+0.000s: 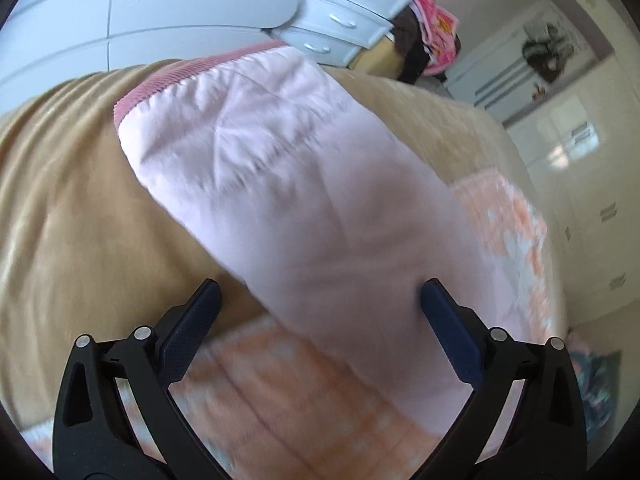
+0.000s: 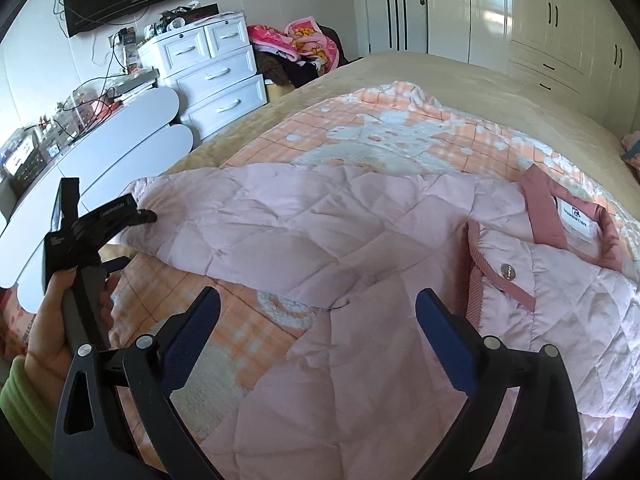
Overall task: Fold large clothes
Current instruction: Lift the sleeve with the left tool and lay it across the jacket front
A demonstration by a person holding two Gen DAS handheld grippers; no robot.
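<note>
Bedroom furniture frames the scene: a white chest of drawers and tall wardrobes are seen behind a wide bed, on which a peach checked blanket is spread as the folding surface. A pink quilted jacket is laid across that blanket, with its collar and label turned up to the right and one sleeve stretched out toward the drawers, its ribbed cuff at the far end. The left tongs are held spread over the near part of that sleeve, with nothing pinched; in the right wrist view they are seen beside the sleeve's end, gripped by a hand in a green cuff. The right tongs are likewise spread and empty above the jacket's body. The sleeve appears to be laid out flat so that it can be taken and folded inward; the fold itself is judged not yet done.
</note>
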